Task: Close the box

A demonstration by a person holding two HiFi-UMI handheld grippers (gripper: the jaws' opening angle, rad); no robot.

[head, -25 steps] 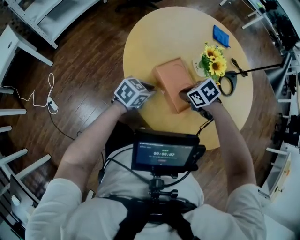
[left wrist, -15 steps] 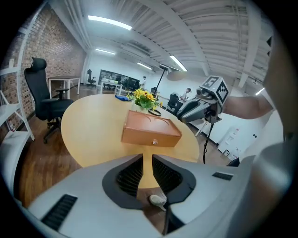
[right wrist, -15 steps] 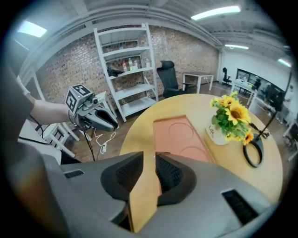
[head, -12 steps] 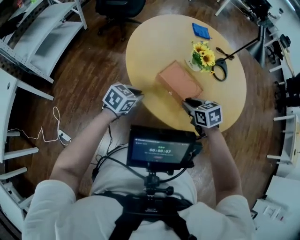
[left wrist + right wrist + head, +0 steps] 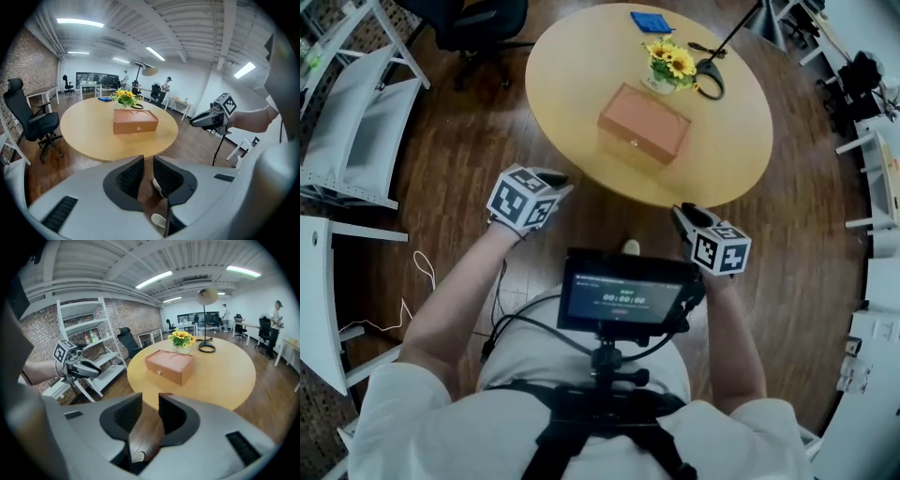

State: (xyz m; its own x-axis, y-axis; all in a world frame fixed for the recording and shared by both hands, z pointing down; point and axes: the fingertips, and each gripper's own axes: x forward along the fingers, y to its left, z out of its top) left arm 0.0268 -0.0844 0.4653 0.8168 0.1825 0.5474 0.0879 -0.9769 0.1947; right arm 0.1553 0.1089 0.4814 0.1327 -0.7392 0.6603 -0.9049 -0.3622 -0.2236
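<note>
The brown box [image 5: 643, 123] rests on the round wooden table [image 5: 581, 66] with its lid down, its small front knob facing me. Both grippers hang over the floor in front of the table's near edge, well away from the box. My left gripper [image 5: 561, 180] is to the left, its jaws a narrow gap apart with nothing between them [image 5: 148, 164]. On the right, my right gripper [image 5: 682, 214] has its jaws opening, and only floor shows between them [image 5: 150, 404]. The box also shows in the left gripper view [image 5: 135, 121] and in the right gripper view [image 5: 169, 363].
A pot of sunflowers [image 5: 667, 64], a blue cloth [image 5: 654, 21] and a black lamp base [image 5: 710, 80] lie behind the box. A black chair [image 5: 478, 19] and white shelving [image 5: 347, 112] stand to the left. A screen [image 5: 623, 298] hangs on my chest rig.
Both grippers have drawn back from the box's sides, off the table toward me. The box now lies farther from me, untouched. The right jaws have parted.
</note>
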